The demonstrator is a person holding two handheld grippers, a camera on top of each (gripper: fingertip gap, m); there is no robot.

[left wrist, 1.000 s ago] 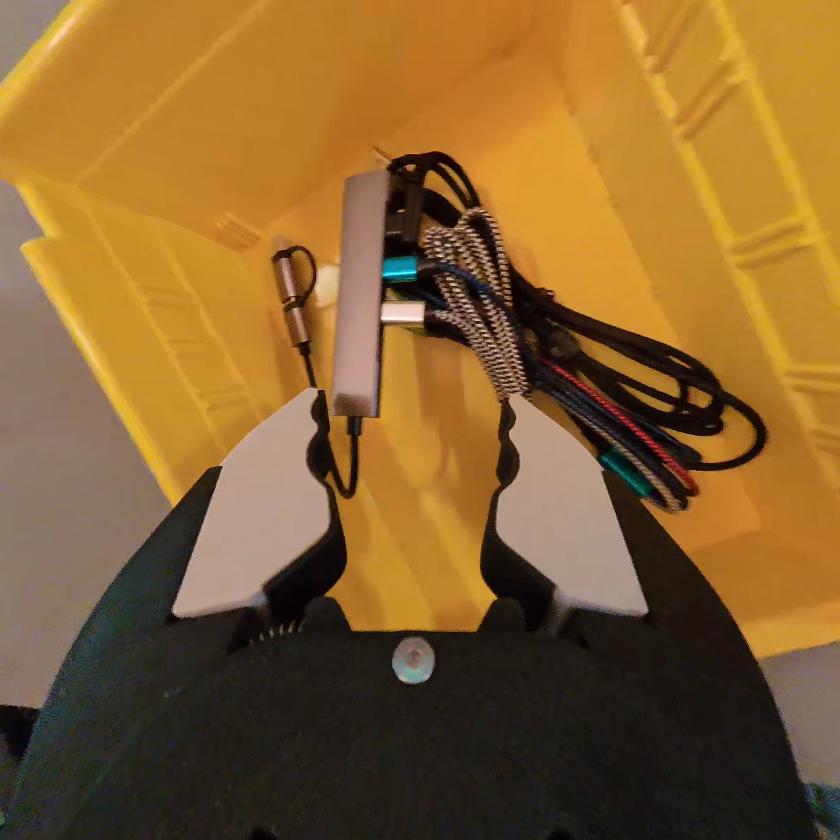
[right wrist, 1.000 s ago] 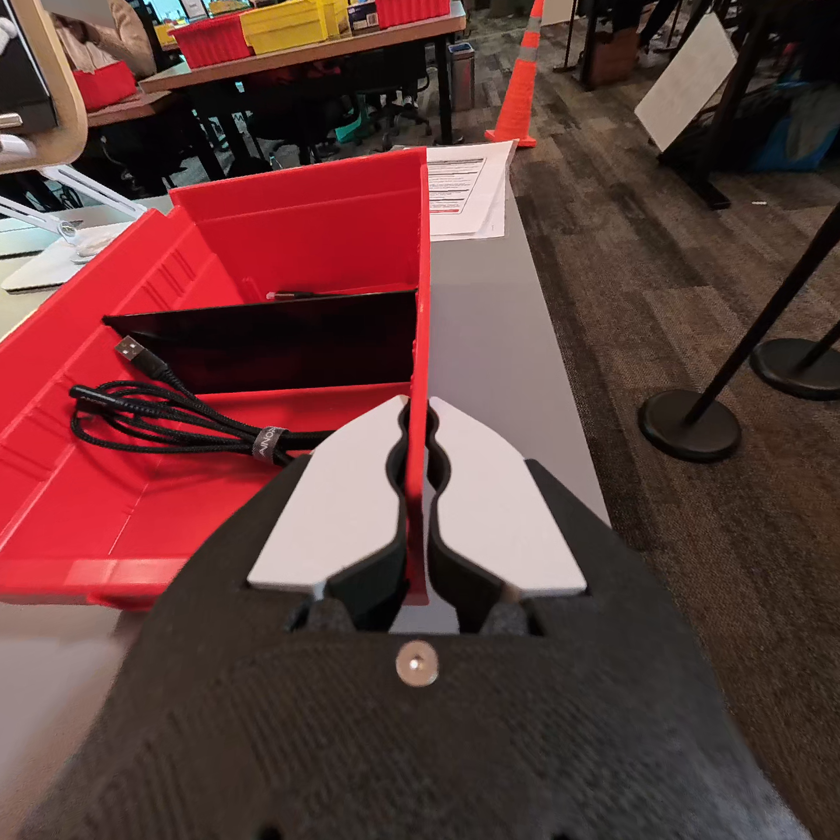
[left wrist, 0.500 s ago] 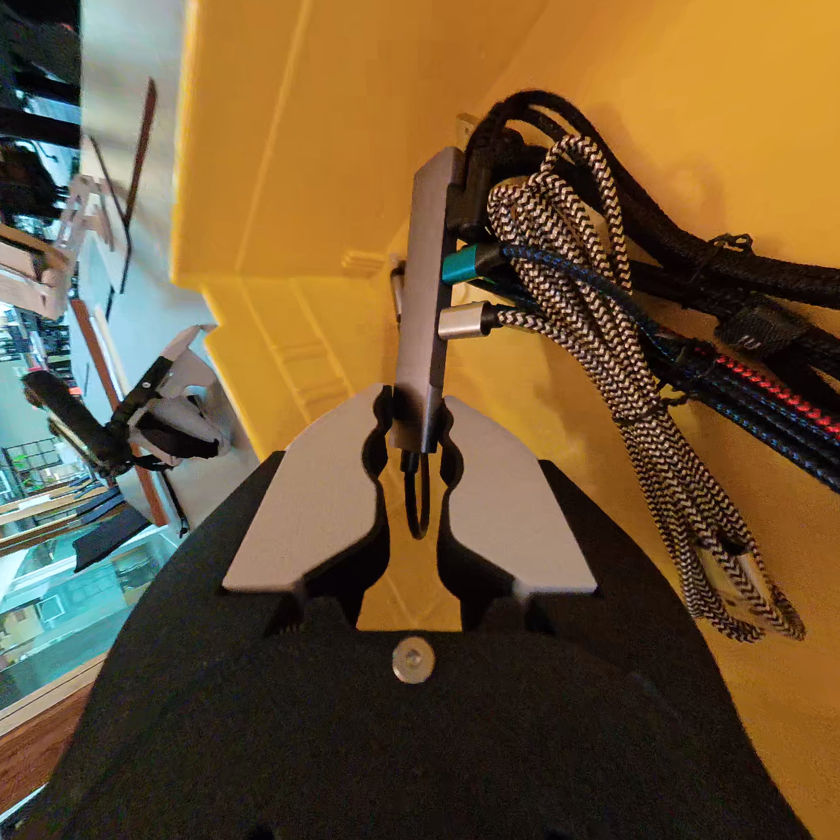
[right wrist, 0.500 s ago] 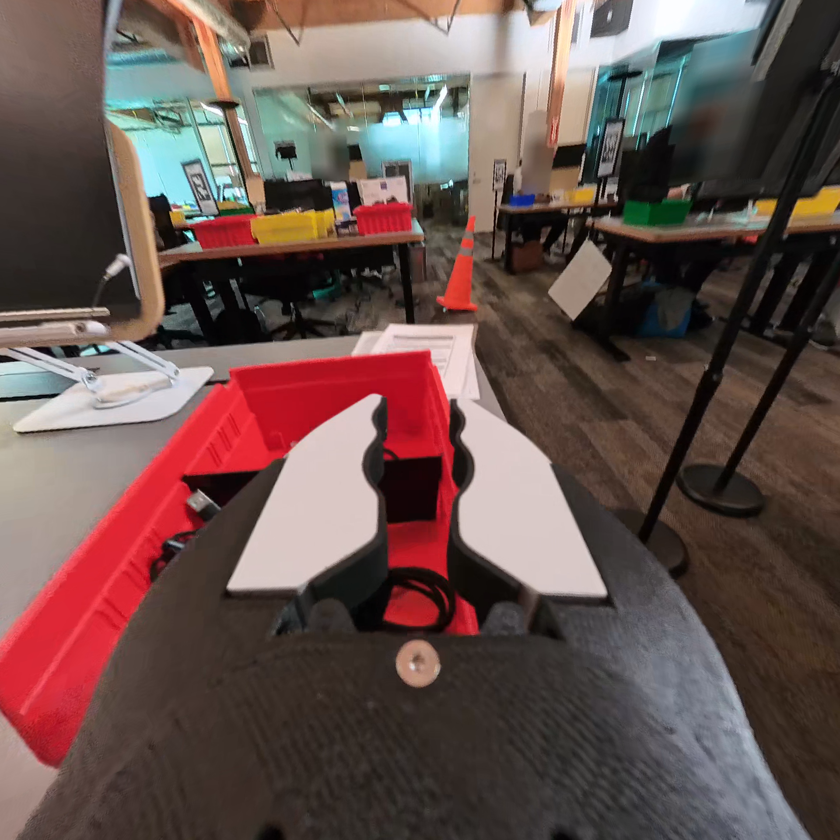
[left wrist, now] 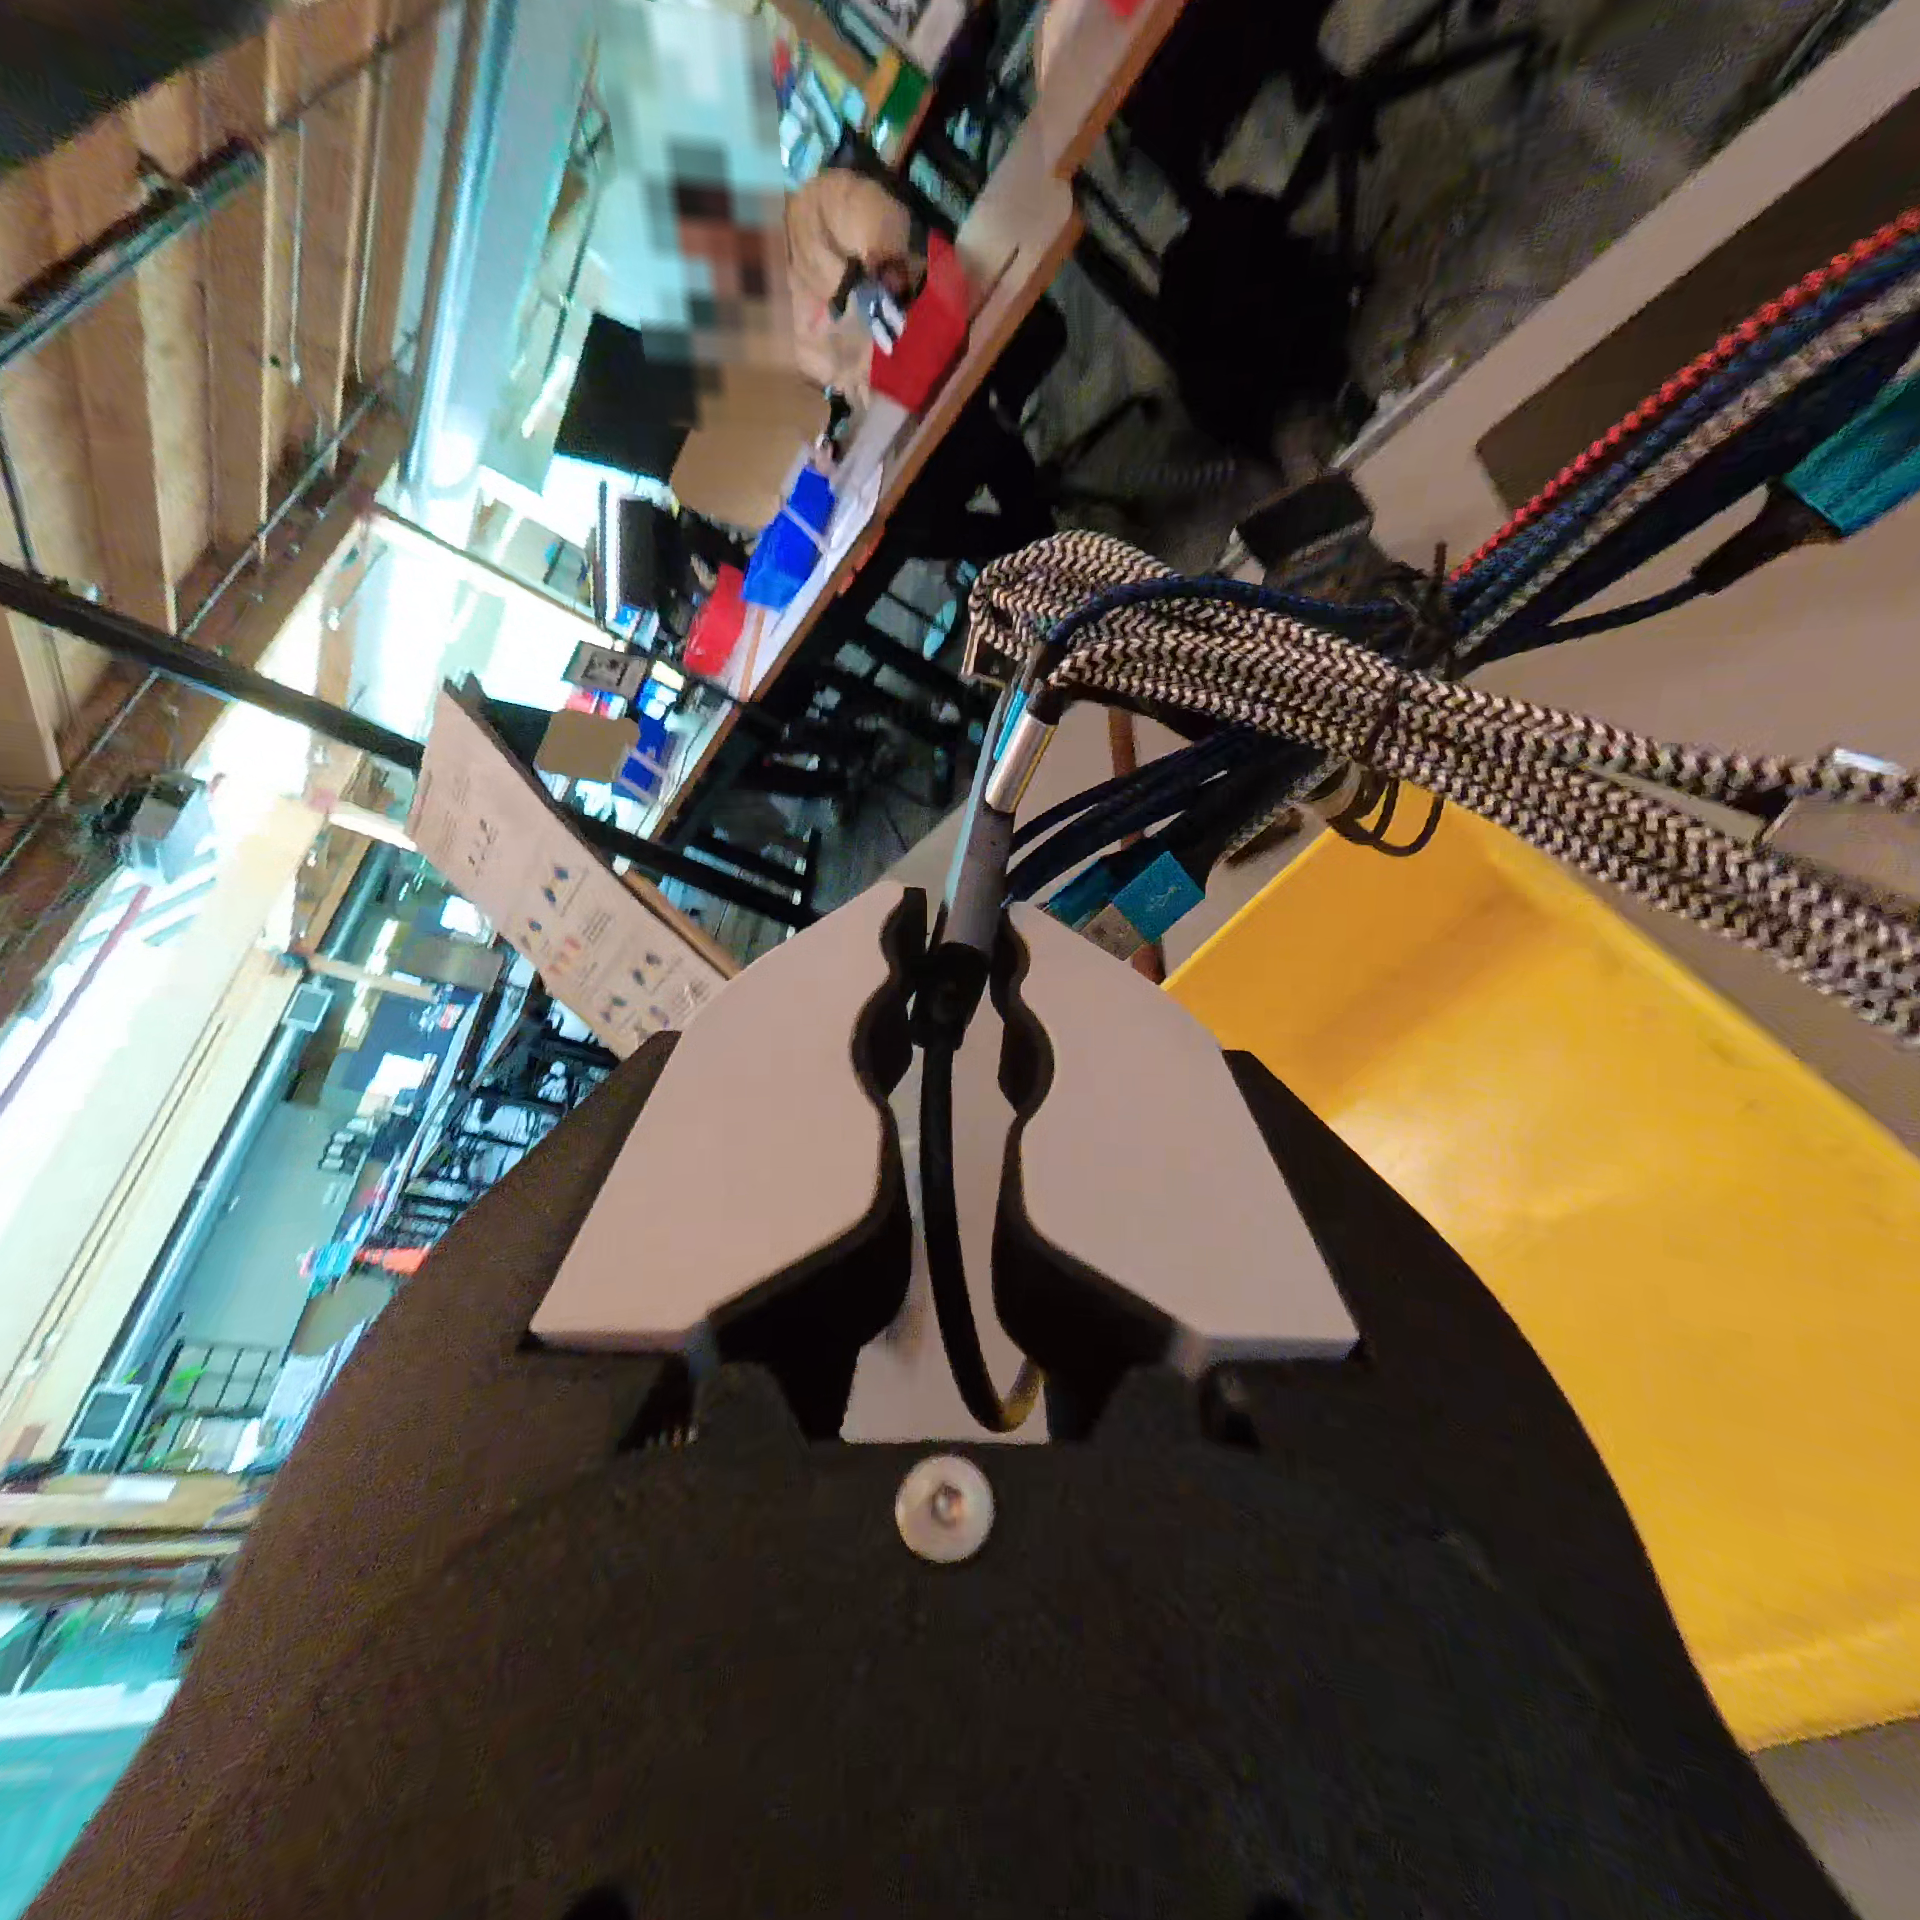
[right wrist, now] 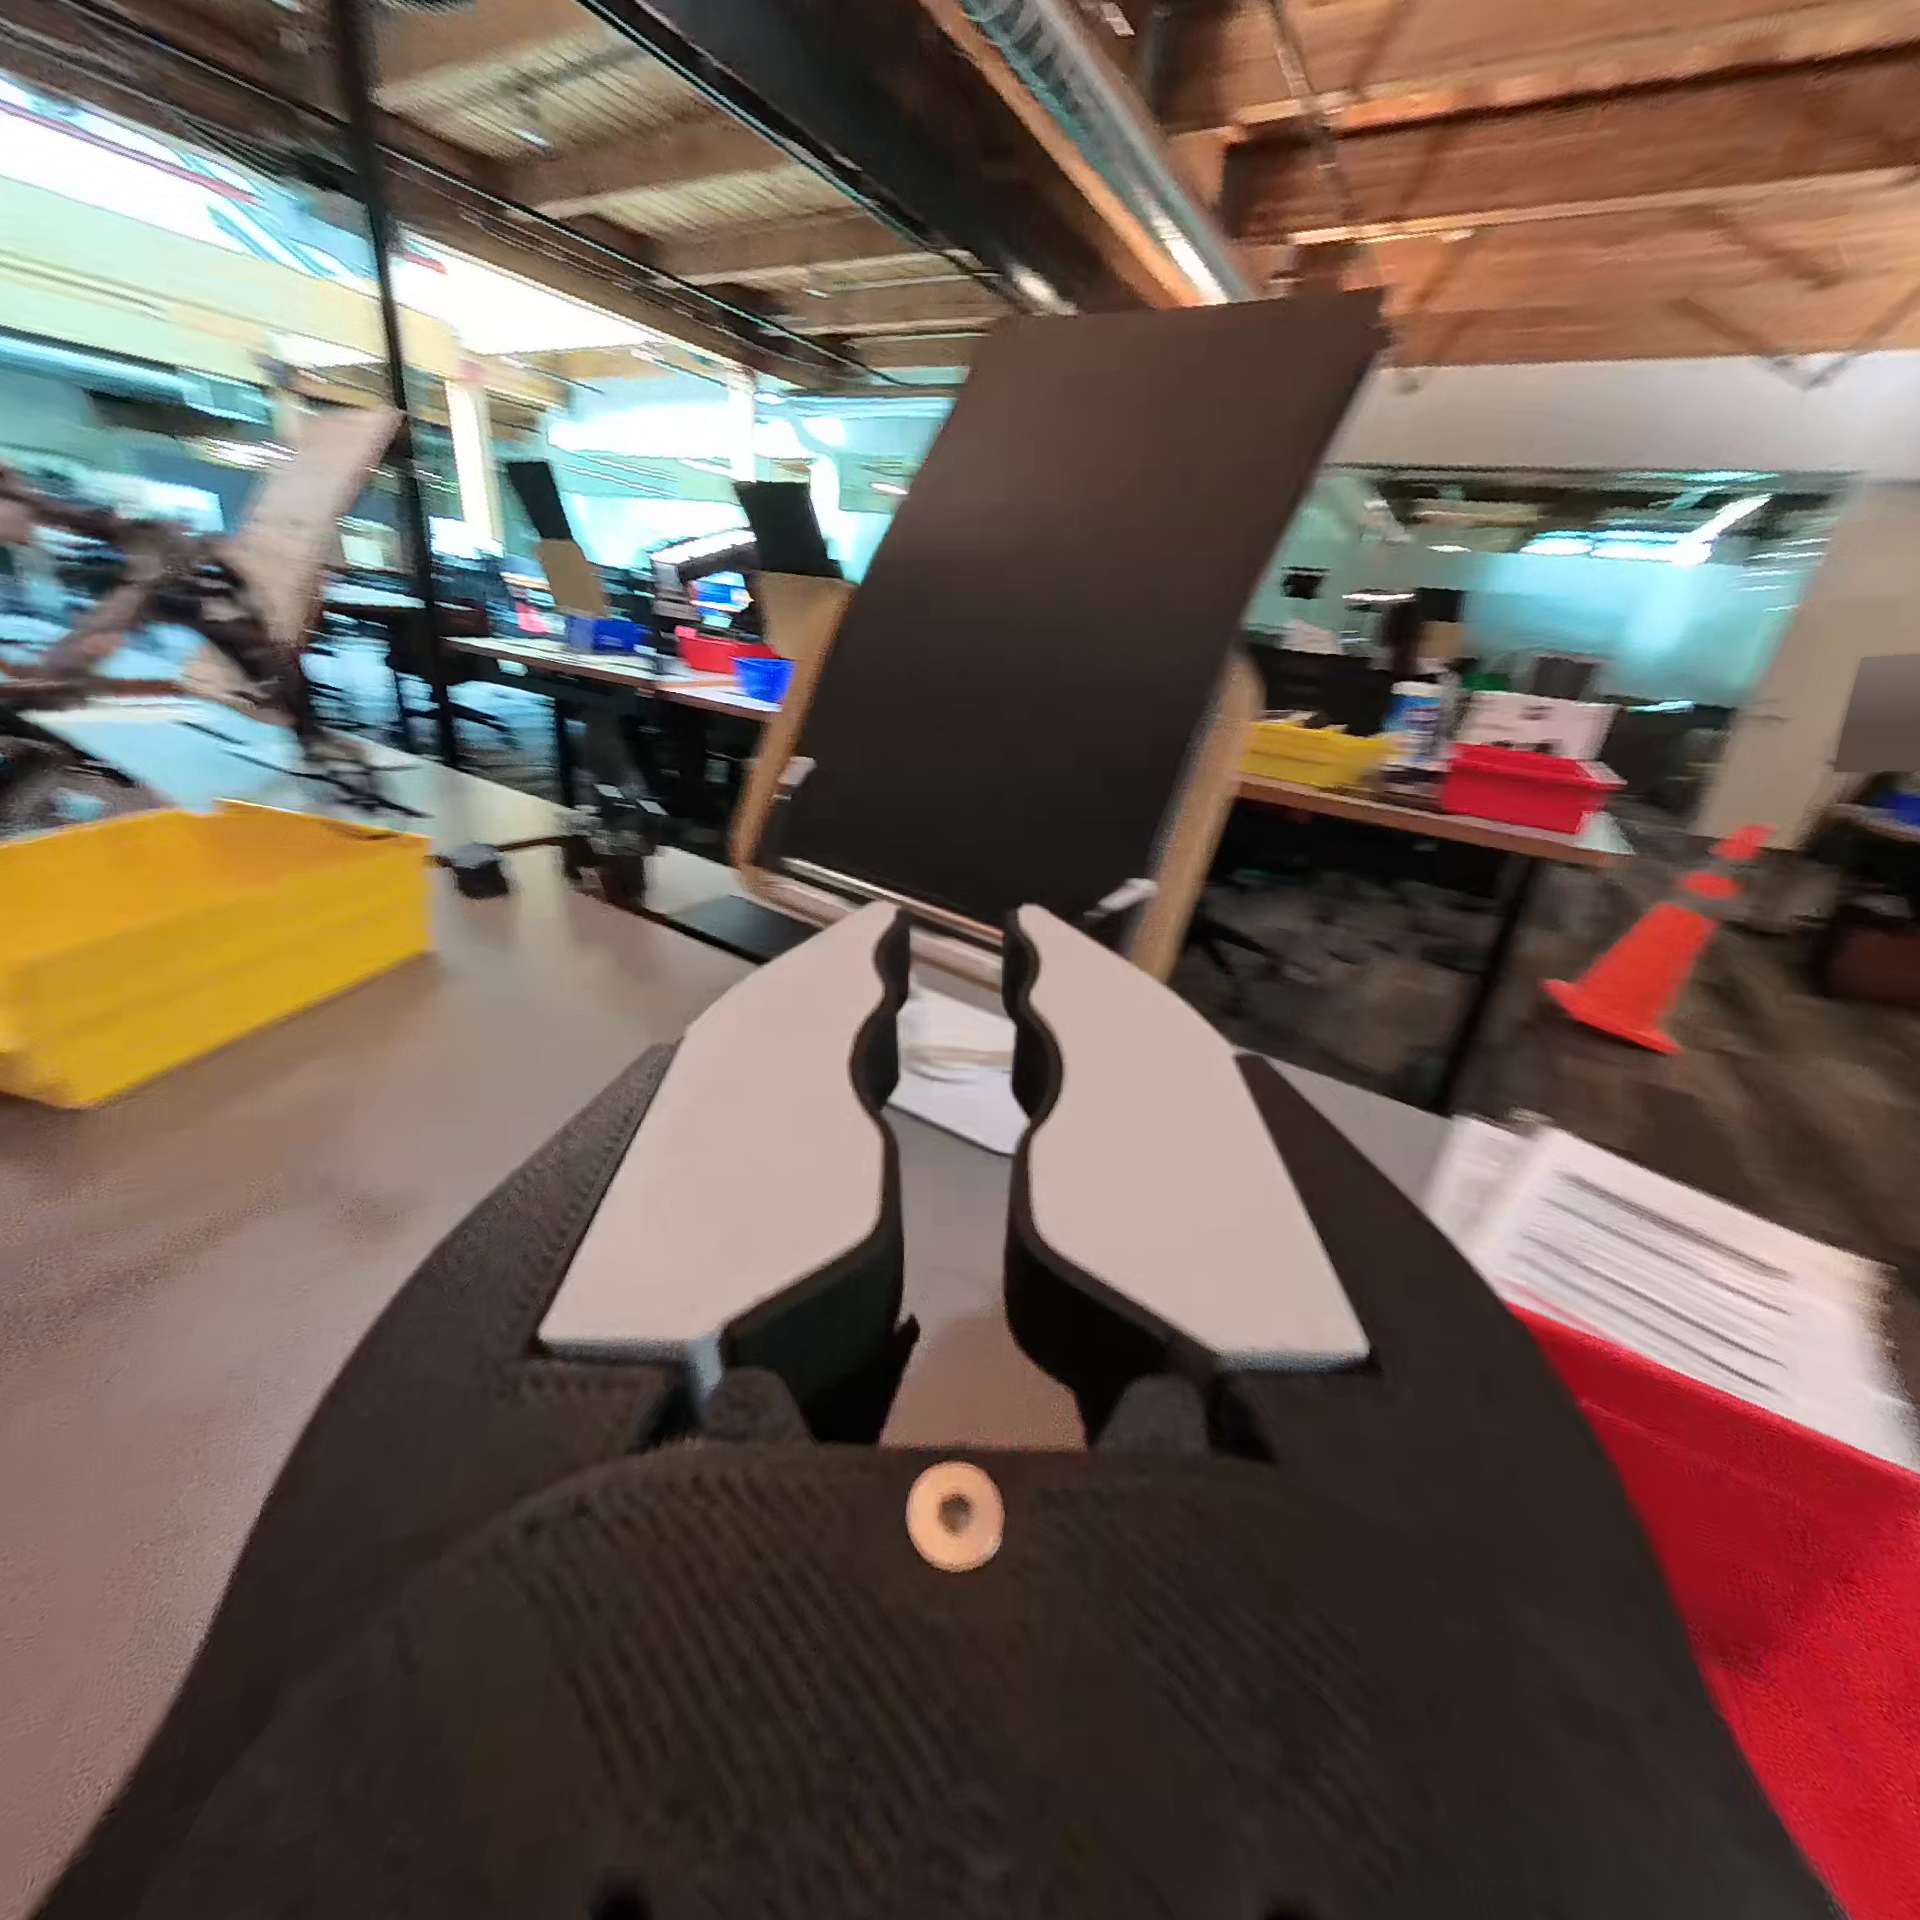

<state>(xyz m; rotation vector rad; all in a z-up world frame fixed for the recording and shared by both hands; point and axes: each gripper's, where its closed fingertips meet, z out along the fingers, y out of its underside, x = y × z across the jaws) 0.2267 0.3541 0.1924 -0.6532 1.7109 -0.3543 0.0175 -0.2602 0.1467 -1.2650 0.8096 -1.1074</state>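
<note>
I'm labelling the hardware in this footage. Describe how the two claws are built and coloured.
The left claw and right claw match. Each has two flat, pale grey fingers tapering to the tip, lined inside with wavy black pads. They sit in a broad, rounded black body with a ribbed, printed-looking texture and one silver screw at its centre. No sleeves or markings show.

Open office w/ wood-beam ceiling [right wrist: 1558, 156], glass walls [right wrist: 644, 436], long desks [right wrist: 1434, 821].
</note>
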